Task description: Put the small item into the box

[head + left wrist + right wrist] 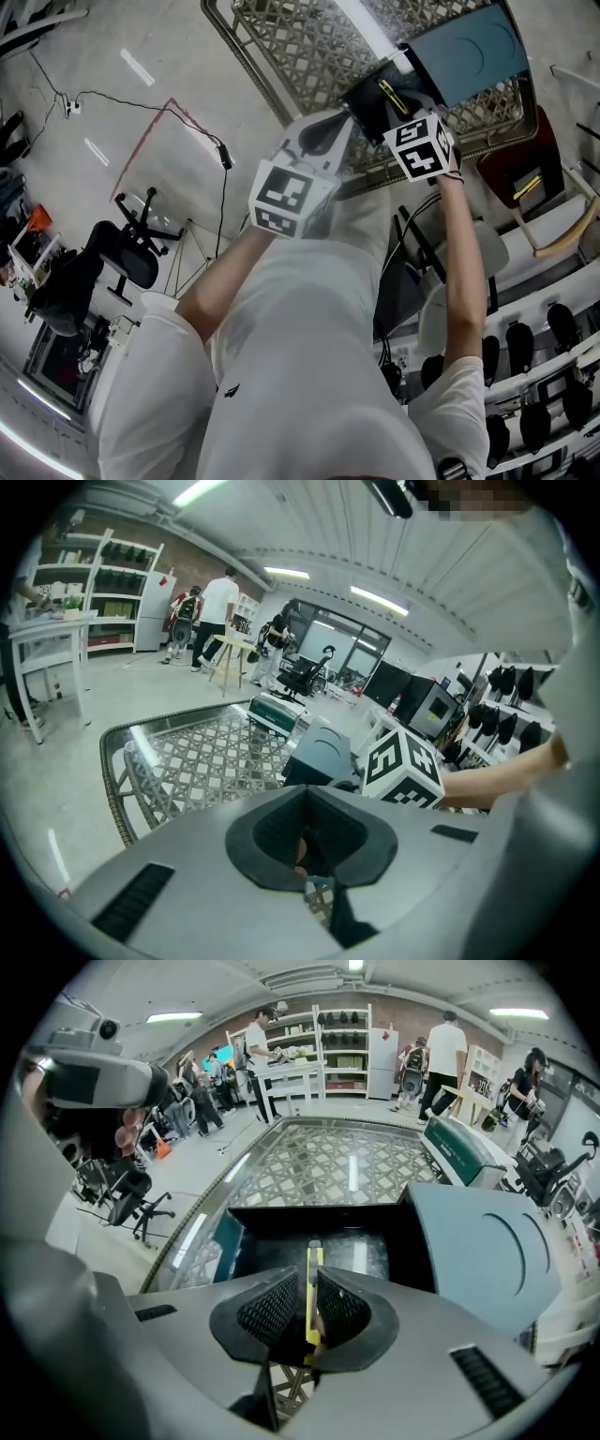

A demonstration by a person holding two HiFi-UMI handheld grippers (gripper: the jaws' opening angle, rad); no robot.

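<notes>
An open teal box (473,1251) with a black inside (373,101) lies on a glass-topped lattice table (328,1171). My right gripper (312,1277) is shut on a slim yellow item (313,1283), held edge-on just above the box's near rim. From the head camera the yellow item (392,96) hangs over the black inside, with the right gripper (397,94) behind it. My left gripper (345,114) hovers just left of the box, shut with nothing in it. In its own view the left gripper (305,794) points past the box (323,752) and the right gripper's marker cube (403,766).
A second green box (464,1147) lies farther back on the table (300,47). An office chair (127,253) stands on the floor to the left, a wooden chair (553,225) and racks of dark items (553,337) to the right. People (448,1049) stand by shelves far off.
</notes>
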